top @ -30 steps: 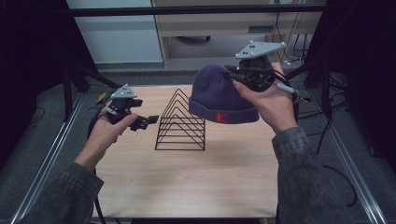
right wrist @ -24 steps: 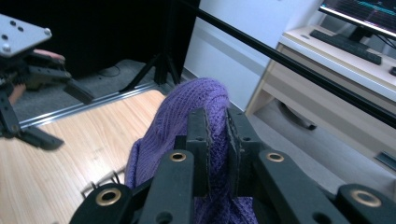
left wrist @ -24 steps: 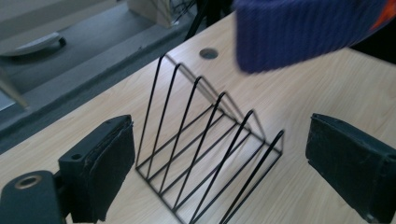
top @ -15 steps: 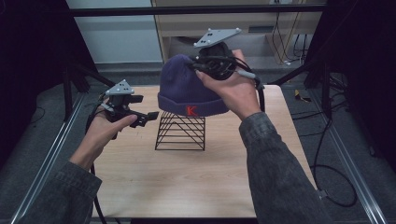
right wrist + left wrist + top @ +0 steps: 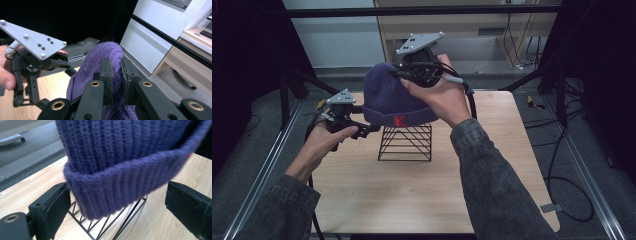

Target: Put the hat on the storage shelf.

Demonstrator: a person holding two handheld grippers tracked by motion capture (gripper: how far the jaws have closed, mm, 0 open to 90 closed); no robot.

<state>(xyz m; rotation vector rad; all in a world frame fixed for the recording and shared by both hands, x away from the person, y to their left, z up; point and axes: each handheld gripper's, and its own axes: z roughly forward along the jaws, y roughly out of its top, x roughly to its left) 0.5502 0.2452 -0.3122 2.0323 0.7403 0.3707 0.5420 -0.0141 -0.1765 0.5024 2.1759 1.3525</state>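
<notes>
A purple knit beanie (image 5: pixel 394 99) with a folded ribbed cuff and a red letter K on the front hangs in the air above the middle of the desk (image 5: pixel 432 190). It sits right over a black wire rack (image 5: pixel 405 142) shaped like a pyramid, and its cuff covers the top of the rack in the high view; whether cloth and wire touch cannot be told. In the left gripper view the cuff (image 5: pixel 125 187) is blurred and hangs in front of the rack's thin black bars (image 5: pixel 125 220).

The right gripper (image 5: pixel 404 72) holds the beanie by its crown. In the right gripper view its two black fingers (image 5: pixel 106 75) are pressed together on a fold of the purple knit (image 5: pixel 105 53), with the cloth squeezed between them. The right hand (image 5: pixel 439 97) wraps the gripper body from behind, and a grey three-cornered plate (image 5: pixel 419 42) sits on top.

The left gripper (image 5: pixel 371 128) is low at the beanie's left edge, just beside the cuff. Its fingers (image 5: pixel 53 212) stand wide apart, one on each side of the cuff's lower edge, not closed on it. The left hand (image 5: pixel 327 142) grips that tool from below, sleeve trailing toward the desk's near left corner.

The light wooden desk is framed by metal rails (image 5: pixel 262 165), with grey floor and cables beyond.
</notes>
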